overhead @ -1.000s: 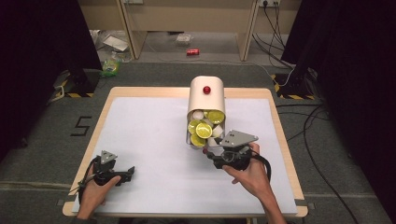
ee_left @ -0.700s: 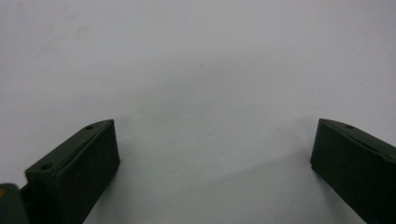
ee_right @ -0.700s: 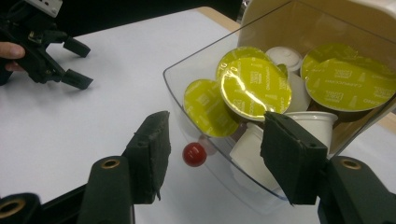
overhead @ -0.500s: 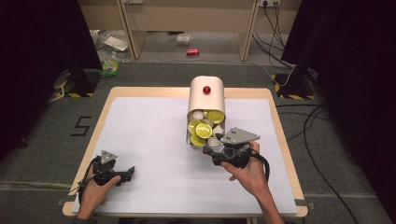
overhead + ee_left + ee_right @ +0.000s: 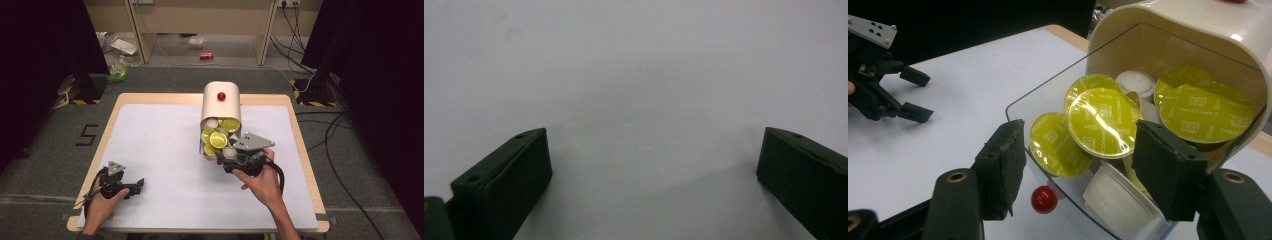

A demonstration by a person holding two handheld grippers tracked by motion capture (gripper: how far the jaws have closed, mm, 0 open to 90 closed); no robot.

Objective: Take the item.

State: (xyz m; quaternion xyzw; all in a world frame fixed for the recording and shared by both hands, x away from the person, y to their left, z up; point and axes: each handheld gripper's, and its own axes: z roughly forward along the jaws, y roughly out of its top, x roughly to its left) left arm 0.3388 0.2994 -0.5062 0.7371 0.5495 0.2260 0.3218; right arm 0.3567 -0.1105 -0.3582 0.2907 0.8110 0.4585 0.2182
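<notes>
From the high view, a cream container (image 5: 220, 102) with a red knob (image 5: 220, 96) on top lies tipped toward the person near the middle of the bench (image 5: 150, 135), its clear drawer (image 5: 202, 150) pulled out and full of coffee capsules (image 5: 218, 139). The right tool (image 5: 226, 159) sits just at the drawer's near end, held by the right hand (image 5: 262, 182). The left tool (image 5: 140, 184) rests well apart, near the bench's front left corner, in the left hand (image 5: 102, 205).

The right gripper view gives what the overhead camera cannot: the capsules (image 5: 1100, 122) have yellow-green foil lids with print on them, some white capsules (image 5: 1120, 197) lie foil-down among them, and a second small red knob (image 5: 1044, 199) shows through the drawer's (image 5: 1048, 97) clear front. The right tool's (image 5: 1075, 167) jaws stand apart, one on either side of the drawer's near end, gripping nothing. The left tool (image 5: 915, 95) appears farther off in this view, at the left edge.

The left gripper view shows the left tool (image 5: 651, 150) with its jaws wide apart over the bare white bench surface (image 5: 639, 70), nothing between them.
</notes>
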